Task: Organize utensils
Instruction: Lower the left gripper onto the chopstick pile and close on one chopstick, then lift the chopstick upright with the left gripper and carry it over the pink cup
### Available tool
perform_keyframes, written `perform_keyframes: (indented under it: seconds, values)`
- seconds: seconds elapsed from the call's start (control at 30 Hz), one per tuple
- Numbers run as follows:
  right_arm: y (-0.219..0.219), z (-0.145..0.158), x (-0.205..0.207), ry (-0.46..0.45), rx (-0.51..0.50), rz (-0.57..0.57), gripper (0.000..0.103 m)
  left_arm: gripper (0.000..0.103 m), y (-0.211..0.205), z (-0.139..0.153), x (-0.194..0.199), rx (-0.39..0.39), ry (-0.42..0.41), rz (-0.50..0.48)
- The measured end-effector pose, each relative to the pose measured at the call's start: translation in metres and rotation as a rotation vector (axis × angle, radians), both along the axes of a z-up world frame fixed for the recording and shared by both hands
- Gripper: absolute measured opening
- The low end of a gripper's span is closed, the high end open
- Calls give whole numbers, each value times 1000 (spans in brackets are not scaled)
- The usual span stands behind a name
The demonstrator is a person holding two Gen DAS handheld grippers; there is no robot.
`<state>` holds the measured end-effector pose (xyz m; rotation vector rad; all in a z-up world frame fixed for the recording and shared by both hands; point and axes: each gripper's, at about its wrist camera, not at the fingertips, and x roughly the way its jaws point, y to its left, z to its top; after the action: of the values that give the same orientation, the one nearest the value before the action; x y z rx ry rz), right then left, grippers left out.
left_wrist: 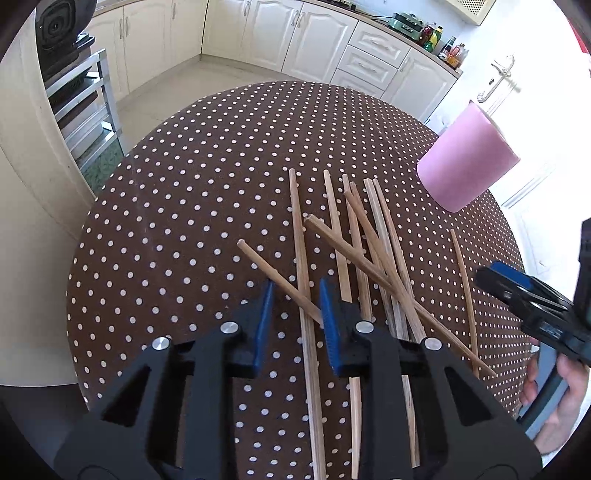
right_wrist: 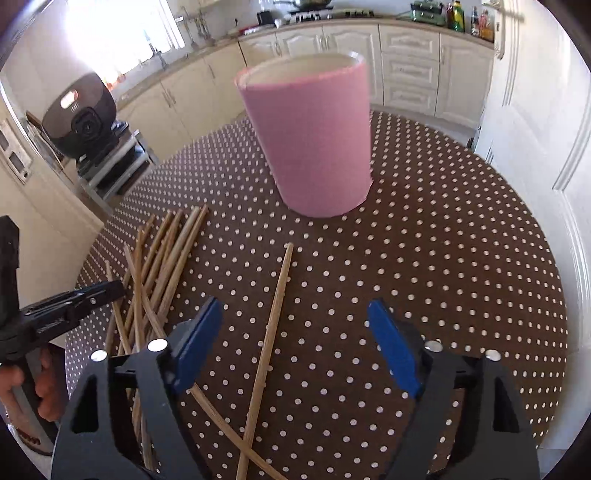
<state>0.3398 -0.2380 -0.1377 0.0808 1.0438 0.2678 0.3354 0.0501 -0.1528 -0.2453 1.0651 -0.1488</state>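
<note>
Several wooden chopsticks (left_wrist: 354,251) lie in a loose crossed pile on the brown polka-dot table (left_wrist: 184,206); they also show in the right wrist view (right_wrist: 162,266). One chopstick (right_wrist: 269,332) lies apart, nearer the pink cup (right_wrist: 314,136), which stands upright; the cup also shows in the left wrist view (left_wrist: 465,158). My left gripper (left_wrist: 297,295) is open, its blue pads (left_wrist: 264,325) straddling chopsticks in the pile. My right gripper (right_wrist: 295,328) is open wide and empty, above the lone chopstick. It shows at the right in the left wrist view (left_wrist: 524,295).
The round table's edge (right_wrist: 546,295) curves close on all sides. Cream kitchen cabinets (left_wrist: 295,33) line the back. A dark appliance on a metal rack (right_wrist: 88,122) stands to the left. A white door (right_wrist: 535,110) is at the right.
</note>
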Motion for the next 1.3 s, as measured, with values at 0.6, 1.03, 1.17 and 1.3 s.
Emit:
perform_keyframes:
  seconds: [0.6, 1.03, 1.17, 1.3]
  values:
    - [31, 2, 13, -5, -80, 44, 4, 6, -1, 5, -1, -1, -56, 8]
    - [15, 82, -27, -211, 12, 46, 4, 5, -12, 86, -32, 90, -285, -17]
    - [12, 103, -38, -264, 23, 45, 4, 5, -22, 111, -44, 92, -340, -44]
    - [13, 123, -48, -311, 28, 56, 4, 5, -32, 138, -54, 91, -399, -69]
